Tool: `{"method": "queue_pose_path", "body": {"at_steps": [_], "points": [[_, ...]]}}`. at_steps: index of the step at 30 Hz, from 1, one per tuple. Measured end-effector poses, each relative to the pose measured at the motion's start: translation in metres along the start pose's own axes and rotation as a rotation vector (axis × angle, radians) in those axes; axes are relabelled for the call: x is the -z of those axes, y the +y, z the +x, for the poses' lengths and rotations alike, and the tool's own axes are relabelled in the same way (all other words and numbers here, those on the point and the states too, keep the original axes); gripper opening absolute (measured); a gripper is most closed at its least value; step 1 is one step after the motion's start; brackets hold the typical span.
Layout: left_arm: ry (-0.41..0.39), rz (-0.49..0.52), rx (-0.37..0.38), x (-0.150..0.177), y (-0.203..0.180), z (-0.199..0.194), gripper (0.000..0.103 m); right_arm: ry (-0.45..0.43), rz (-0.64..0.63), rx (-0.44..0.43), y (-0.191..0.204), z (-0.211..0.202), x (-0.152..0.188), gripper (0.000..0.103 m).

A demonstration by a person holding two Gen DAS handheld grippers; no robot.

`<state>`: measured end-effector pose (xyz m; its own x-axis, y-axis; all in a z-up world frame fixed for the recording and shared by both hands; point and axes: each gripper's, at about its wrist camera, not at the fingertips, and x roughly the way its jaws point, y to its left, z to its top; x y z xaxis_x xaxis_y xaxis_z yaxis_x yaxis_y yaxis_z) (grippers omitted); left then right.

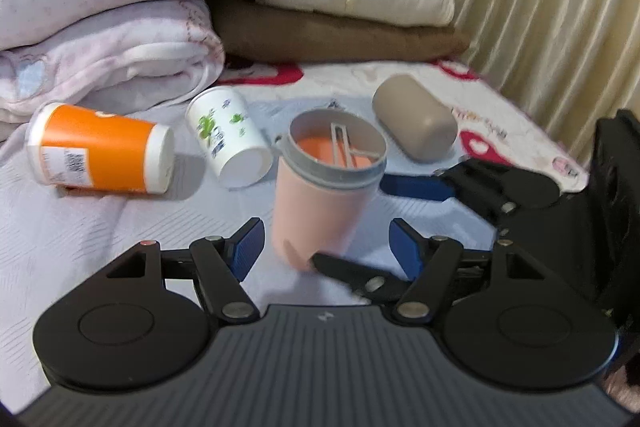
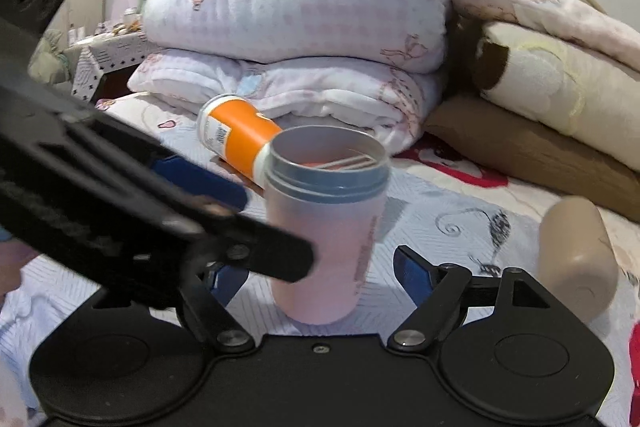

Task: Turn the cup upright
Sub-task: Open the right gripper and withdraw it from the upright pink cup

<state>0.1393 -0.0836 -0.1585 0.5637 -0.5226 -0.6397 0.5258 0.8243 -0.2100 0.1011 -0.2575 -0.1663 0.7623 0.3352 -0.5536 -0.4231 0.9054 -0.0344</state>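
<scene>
A pink cup with a grey threaded rim (image 1: pixel 324 195) stands upright on the bed, mouth up; it also shows in the right wrist view (image 2: pixel 326 227). My left gripper (image 1: pixel 326 247) is open, its blue pads on either side of the cup's lower part, not touching. My right gripper (image 2: pixel 316 275) is open around the cup's base; in the left wrist view it comes in from the right (image 1: pixel 360 227). The left gripper crosses the right wrist view from the left (image 2: pixel 240 223), one finger in front of the cup.
An orange cup (image 1: pixel 100 155), a white cup with green print (image 1: pixel 228 143) and a tan cup (image 1: pixel 416 125) lie on their sides on the bed sheet (image 1: pixel 80 227). Folded quilts (image 1: pixel 100 7) and blankets (image 1: pixel 340 27) are stacked behind. A curtain (image 1: pixel 560 7) hangs at right.
</scene>
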Motion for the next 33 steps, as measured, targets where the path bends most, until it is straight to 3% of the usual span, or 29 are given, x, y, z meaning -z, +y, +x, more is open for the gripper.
{"method": "queue_pose_path", "body": {"at_steps": [5, 10, 13, 16, 23, 33], "points": [[0.003, -0.034, -0.051, -0.012, -0.009, -0.034, 0.073, 0.054, 0.082, -0.004, -0.006, -0.029, -0.005, 0.083], [-0.026, -0.039, -0.103, -0.024, -0.023, -0.086, 0.09, 0.041, 0.214, 0.017, -0.016, -0.073, -0.017, 0.083], [-0.007, -0.029, -0.162, -0.03, -0.03, -0.112, 0.098, 0.045, 0.216, 0.089, -0.011, -0.101, -0.03, 0.083], [0.004, -0.073, -0.183, -0.032, -0.03, -0.137, 0.099, 0.065, 0.193, 0.183, -0.002, -0.125, -0.042, 0.083], [0.044, -0.141, -0.254, -0.031, -0.027, -0.179, 0.102, 0.069, 0.261, 0.221, 0.009, -0.18, -0.066, 0.087], [0.068, -0.145, -0.339, -0.021, -0.038, -0.224, 0.102, 0.077, 0.269, 0.328, 0.024, -0.223, -0.076, 0.091]]}}
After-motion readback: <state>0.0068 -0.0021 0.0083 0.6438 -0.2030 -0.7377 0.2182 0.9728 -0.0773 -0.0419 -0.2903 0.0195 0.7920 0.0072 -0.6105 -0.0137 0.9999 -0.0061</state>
